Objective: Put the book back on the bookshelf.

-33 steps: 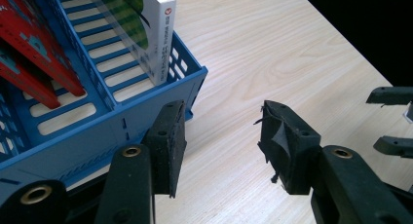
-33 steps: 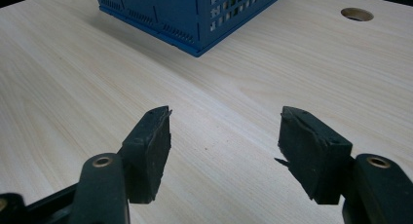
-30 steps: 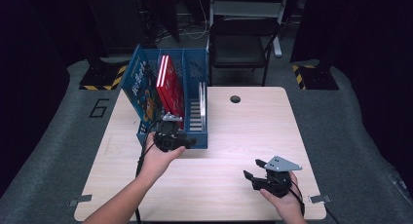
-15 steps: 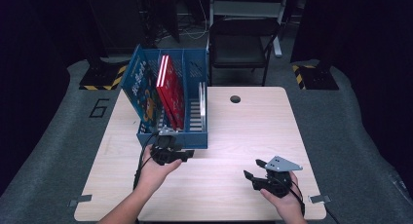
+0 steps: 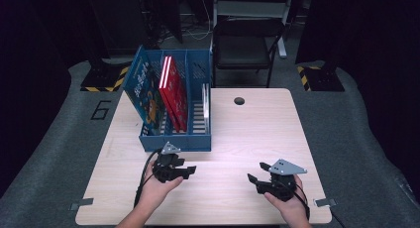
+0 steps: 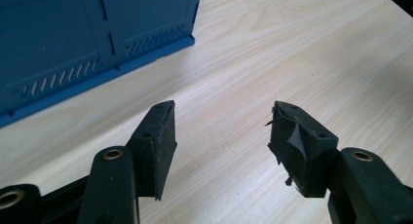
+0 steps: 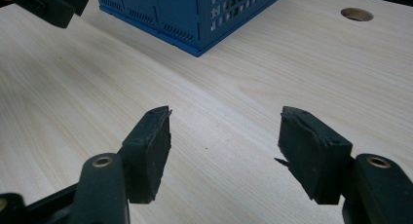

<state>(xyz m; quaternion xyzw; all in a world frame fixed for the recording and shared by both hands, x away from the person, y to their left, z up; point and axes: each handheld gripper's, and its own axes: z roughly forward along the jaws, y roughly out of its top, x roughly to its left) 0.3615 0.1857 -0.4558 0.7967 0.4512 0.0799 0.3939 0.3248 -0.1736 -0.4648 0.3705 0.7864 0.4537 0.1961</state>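
Note:
A blue slotted rack (image 5: pixel 173 139) stands on the wooden table (image 5: pixel 247 134). It holds a blue book (image 5: pixel 143 96), red books (image 5: pixel 173 91) and a thin white item (image 5: pixel 205 106), all upright. My left gripper (image 5: pixel 190 169) hovers low over the table just in front of the rack; its jaws have just been opening and nothing is between them. In the left gripper view the open gripper (image 6: pixel 221 131) frames bare wood, with the rack's wall (image 6: pixel 73 48) to the upper left. My right gripper (image 5: pixel 253 180) rests near the front right, open and empty (image 7: pixel 224 136).
A round cable hole (image 5: pixel 239 100) sits in the table right of the rack. A dark chair (image 5: pixel 245 49) stands behind the table's far edge. The right gripper view catches the rack's corner (image 7: pixel 185 14) and the left gripper (image 7: pixel 48 5) farther off.
My left hand has drawn back from the rack toward the person and sunk close to the tabletop. The right hand has stayed put.

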